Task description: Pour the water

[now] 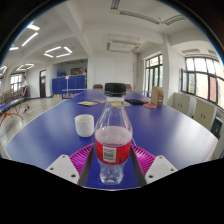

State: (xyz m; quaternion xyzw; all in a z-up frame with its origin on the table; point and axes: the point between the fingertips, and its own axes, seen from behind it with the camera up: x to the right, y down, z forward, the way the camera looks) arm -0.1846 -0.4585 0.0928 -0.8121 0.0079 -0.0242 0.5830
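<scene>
The gripper [112,165] was clenched on a clear plastic water bottle [113,143], with both pink pads [80,156] pressed against the bottle's lower body at the level of its red label. The bottle stood upright between the fingers, white cap uppermost (whether its base rested on the surface or was lifted clear could not be determined). Just beyond the bottle and slightly to its left, a white cup [85,125] stood upright on the blue tabletop [160,125], close to the bottle but apart from it. The near edge of the tabletop lay beneath the fingers. Toward the far edge of the tabletop, well apart from the cup, rested several small items: a flat pale object [89,103], a low white item [116,102] and a brown box [156,97]. A dark chair [117,89] stood behind the far edge. Windows [205,78] lined the right wall of the room, and rectangular ceiling lights [57,51] were lit overhead.
</scene>
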